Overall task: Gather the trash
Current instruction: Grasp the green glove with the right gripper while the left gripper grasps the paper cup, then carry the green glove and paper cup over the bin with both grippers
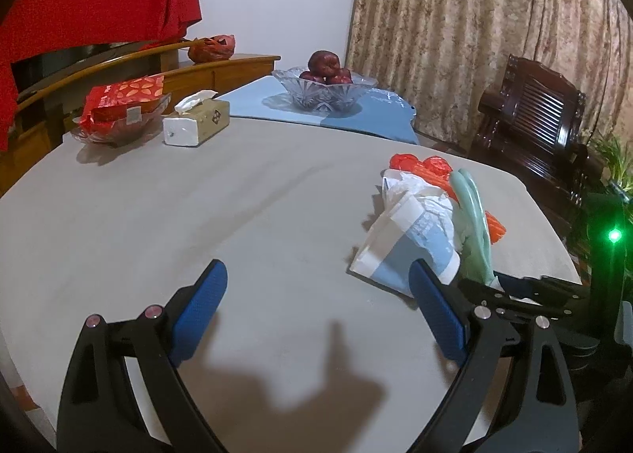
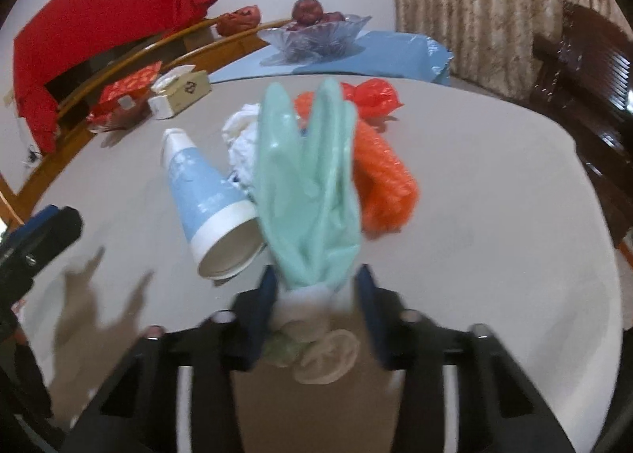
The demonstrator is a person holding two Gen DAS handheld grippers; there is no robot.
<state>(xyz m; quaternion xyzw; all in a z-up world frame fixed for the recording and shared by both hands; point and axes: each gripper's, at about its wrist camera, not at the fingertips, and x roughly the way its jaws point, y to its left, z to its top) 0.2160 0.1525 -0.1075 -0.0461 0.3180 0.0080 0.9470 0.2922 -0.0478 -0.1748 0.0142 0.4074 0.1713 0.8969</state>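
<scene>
Right hand-held gripper (image 2: 316,294) clamped on my pale-green crumpled plastic bag (image 2: 306,176), above grey cloth-covered counter (image 2: 494,196); left hand-held gripper (image 1: 316,294) open, empty. I'd lift straight (bag floppy), clearing blue-white paper cup (image 2: 209,192).

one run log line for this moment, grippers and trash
left gripper: open, empty | right gripper: shut on green bag | paper cup: lying on table

The round table draped in grey cloth (image 1: 198,215) carries a tipped blue-and-white paper cup (image 2: 205,192); beside the cup lie crumpled white tissue (image 2: 243,148) and orange plastic wrapping (image 2: 383,180); beyond it stand a cardboard tissue box (image 1: 198,120) and a cut-glass fruit bowl (image 1: 324,91) on a blue mat (image 1: 372,116).
</scene>
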